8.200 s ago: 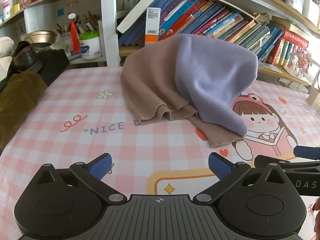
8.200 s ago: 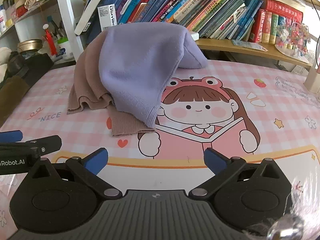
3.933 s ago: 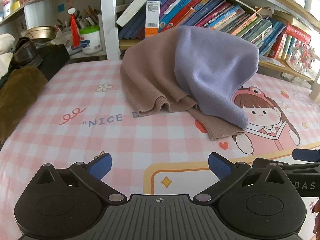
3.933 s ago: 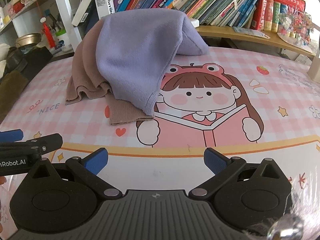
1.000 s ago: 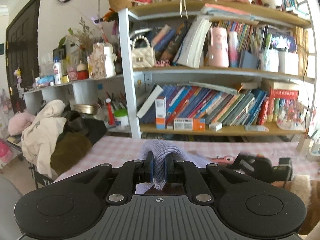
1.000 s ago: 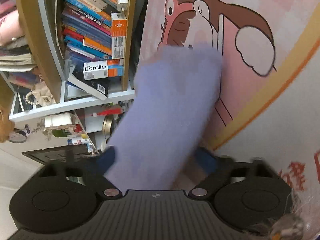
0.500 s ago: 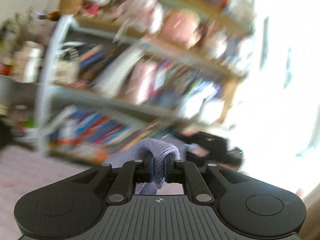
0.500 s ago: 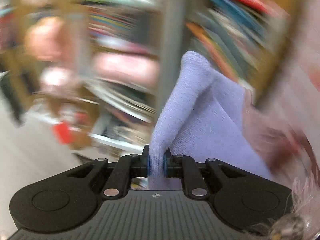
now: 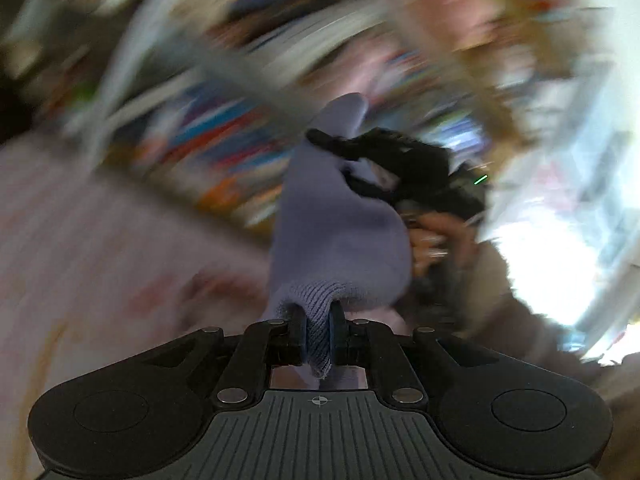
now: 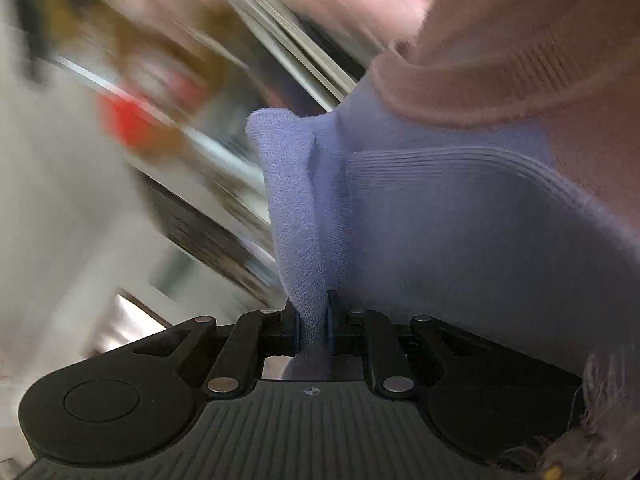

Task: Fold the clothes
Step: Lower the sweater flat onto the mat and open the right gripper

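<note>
Left gripper (image 9: 318,330) pinches the lilac knit (image 9: 340,240) at lower center; right gripper (image 10: 313,322) also clamps it, brown knit (image 10: 520,40) upper right.

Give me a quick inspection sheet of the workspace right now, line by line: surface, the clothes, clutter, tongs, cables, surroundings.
Surface: pink tablecloth, heavily blurred; details unreadable.
Job's things: lilac knit garment held up off the table between both tongs; brown knit part hangs beside it in the right wrist view.
Clutter: nothing can be made out through the blur.
Tongs: left tongs shut on the lilac ribbed edge; right tongs shut on another pinch of lilac fabric; hand holding the right tool shows in the left wrist view.
Cables: nothing seen.
Surroundings: bookshelf, streaked by motion blur.
</note>
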